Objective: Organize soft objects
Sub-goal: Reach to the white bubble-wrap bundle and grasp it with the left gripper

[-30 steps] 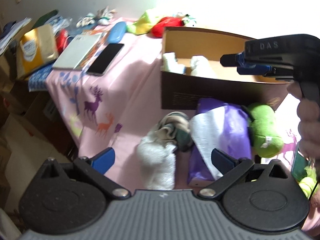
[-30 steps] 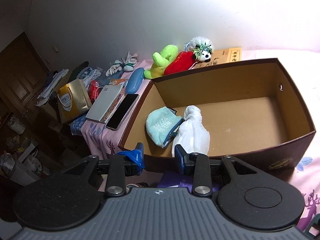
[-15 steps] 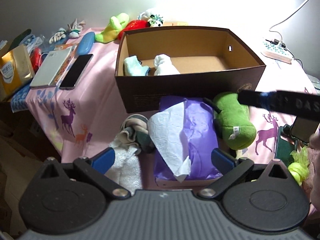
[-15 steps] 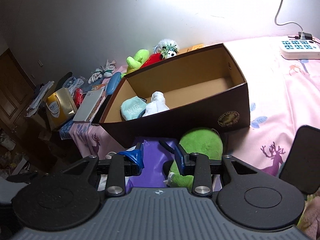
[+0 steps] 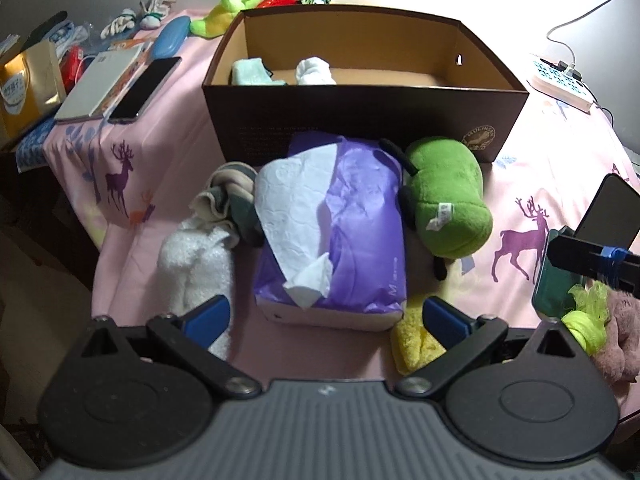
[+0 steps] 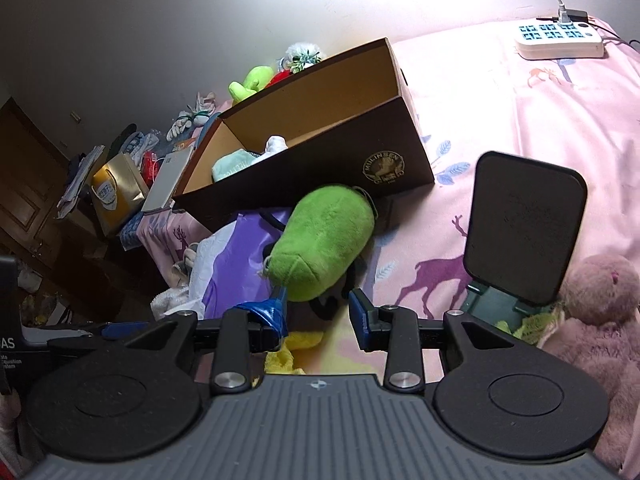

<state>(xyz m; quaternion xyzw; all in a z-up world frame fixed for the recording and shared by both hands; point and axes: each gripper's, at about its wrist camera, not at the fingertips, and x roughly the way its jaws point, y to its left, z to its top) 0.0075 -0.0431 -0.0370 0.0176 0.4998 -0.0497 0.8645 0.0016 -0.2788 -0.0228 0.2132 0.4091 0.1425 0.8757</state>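
A brown cardboard box holds a mint cloth and a white sock. In front of it lie a purple tissue pack, a green plush, a white fluffy sock, a rolled grey-beige sock and a yellow cloth. My left gripper is open and empty, low over the tissue pack's near end. My right gripper is open and empty, just short of the green plush, above the yellow cloth. Its tip shows in the left view.
A phone on a green stand and a pink plush sit at the right. A power strip lies far right. A phone, notebook, blue case, gold bag and more plush toys crowd the left and back. The bed edge drops at left.
Both grippers have pulled back from the box toward the near side. The right gripper has swung right and down to the green plush and opened wider.
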